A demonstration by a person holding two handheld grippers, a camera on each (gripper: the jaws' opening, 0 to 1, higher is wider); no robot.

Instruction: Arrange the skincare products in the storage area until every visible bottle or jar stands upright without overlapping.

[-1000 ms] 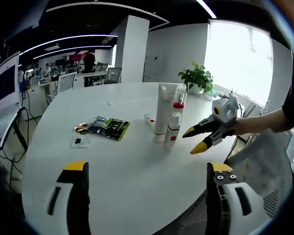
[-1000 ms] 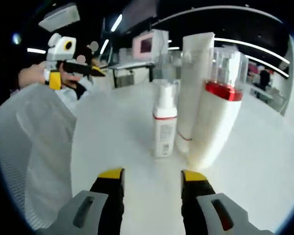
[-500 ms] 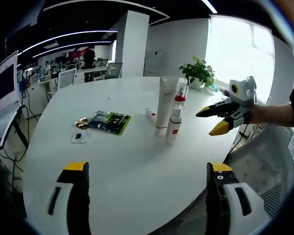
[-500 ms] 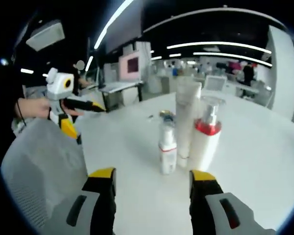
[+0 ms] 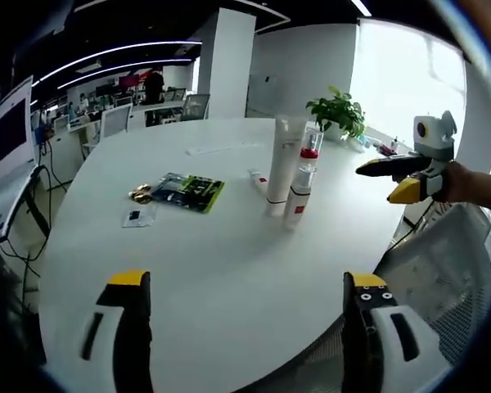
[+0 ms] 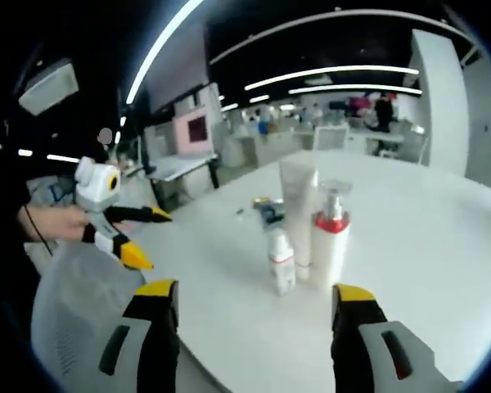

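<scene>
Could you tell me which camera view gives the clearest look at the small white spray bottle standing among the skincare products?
The right gripper view: the small spray bottle stands in front, unobstructed, beside the red-collared pump bottle and the white tube. In the left gripper view it is not distinguishable within the cluster.

No writing can be read anywhere in either view. The three skincare containers on the desk, a tall white tube (image 5: 284,164), a red-collared pump bottle (image 6: 330,242) and a small white bottle (image 6: 281,264), carry only red bands or marks too small and blurred to make out as letters. The green-and-black packet (image 5: 188,191) lying flat on the desk has printing on it, but that too is too small to read.
</scene>
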